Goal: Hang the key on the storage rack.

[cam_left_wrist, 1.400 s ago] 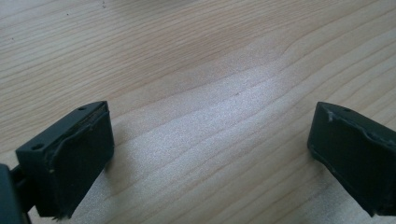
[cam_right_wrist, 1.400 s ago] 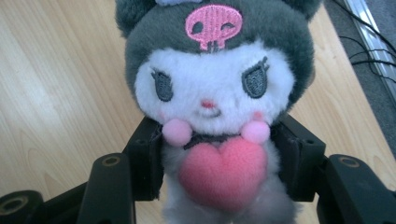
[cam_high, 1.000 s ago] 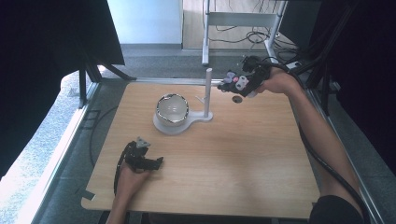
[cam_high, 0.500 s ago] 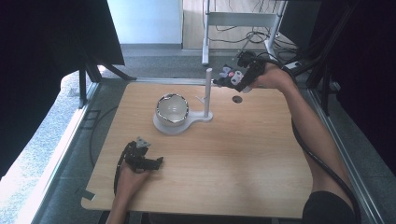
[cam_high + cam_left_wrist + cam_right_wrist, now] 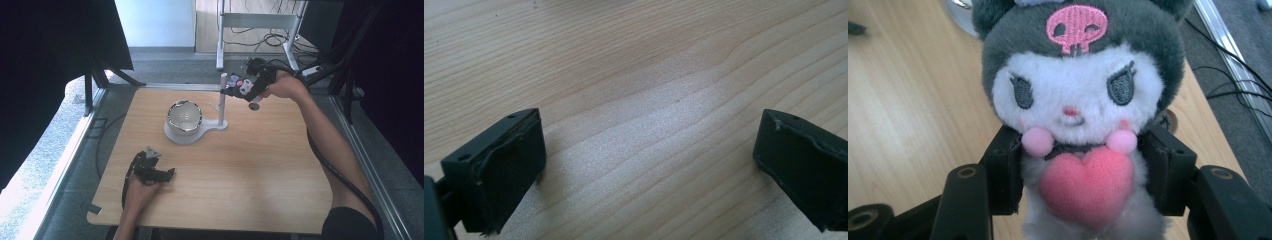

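The right gripper (image 5: 239, 90) is clamped on the body of a small plush toy (image 5: 1075, 100), held in the air right beside the top of the white post (image 5: 222, 100), on the side away from the bowl (image 5: 184, 116). The toy's head points toward the post. The likely hanging move turns on that short gap. The left gripper (image 5: 159, 172) rests well on the near side of the post, jaws apart over bare table (image 5: 634, 75).

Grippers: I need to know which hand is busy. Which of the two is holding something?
The right gripper: its jaws are shut on a plush toy near the white post. The left gripper rests open on the table.
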Demonstrator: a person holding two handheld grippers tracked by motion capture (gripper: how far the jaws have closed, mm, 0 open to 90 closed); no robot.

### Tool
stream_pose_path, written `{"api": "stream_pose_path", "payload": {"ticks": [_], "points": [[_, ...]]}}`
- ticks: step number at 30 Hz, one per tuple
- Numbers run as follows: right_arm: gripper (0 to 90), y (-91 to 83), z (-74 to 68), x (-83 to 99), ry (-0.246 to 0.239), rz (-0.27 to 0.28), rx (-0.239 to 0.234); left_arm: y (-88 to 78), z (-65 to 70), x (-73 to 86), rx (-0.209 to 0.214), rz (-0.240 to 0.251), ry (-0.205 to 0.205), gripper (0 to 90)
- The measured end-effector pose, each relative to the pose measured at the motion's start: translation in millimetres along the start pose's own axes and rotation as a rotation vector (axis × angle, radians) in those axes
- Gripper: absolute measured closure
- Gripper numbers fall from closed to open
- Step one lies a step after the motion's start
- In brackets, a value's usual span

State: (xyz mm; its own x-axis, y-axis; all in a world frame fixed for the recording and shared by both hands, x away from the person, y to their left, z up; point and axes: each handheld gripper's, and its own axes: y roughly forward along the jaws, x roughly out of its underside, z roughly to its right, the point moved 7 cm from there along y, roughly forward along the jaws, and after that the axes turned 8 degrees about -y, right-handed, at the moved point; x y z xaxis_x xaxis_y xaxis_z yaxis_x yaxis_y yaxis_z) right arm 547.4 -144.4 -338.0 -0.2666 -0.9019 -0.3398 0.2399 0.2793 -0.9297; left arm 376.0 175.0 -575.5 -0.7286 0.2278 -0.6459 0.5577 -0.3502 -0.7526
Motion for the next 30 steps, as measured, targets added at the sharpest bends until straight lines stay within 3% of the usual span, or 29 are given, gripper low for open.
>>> {"api": "stream_pose_path", "payload": {"ticks": [10,22,30], "points": [[42.3,18.6,-21.4,9.8,-0.016,-0.02,-0.05,0.0,0.0,0.0,0.0,0.0,0.0,0.4],[42.1,51.7,-24.2,20.2,0.0,-0.022,-0.079,0.3,-0.2,-0.3,-0.004,0.004,0.001,0.4],[41.3,67.6,-23.6,22.9,0.006,-0.046,-0.071,0.6,-0.3,-0.4,-0.006,0.008,0.0,0.4]]}}
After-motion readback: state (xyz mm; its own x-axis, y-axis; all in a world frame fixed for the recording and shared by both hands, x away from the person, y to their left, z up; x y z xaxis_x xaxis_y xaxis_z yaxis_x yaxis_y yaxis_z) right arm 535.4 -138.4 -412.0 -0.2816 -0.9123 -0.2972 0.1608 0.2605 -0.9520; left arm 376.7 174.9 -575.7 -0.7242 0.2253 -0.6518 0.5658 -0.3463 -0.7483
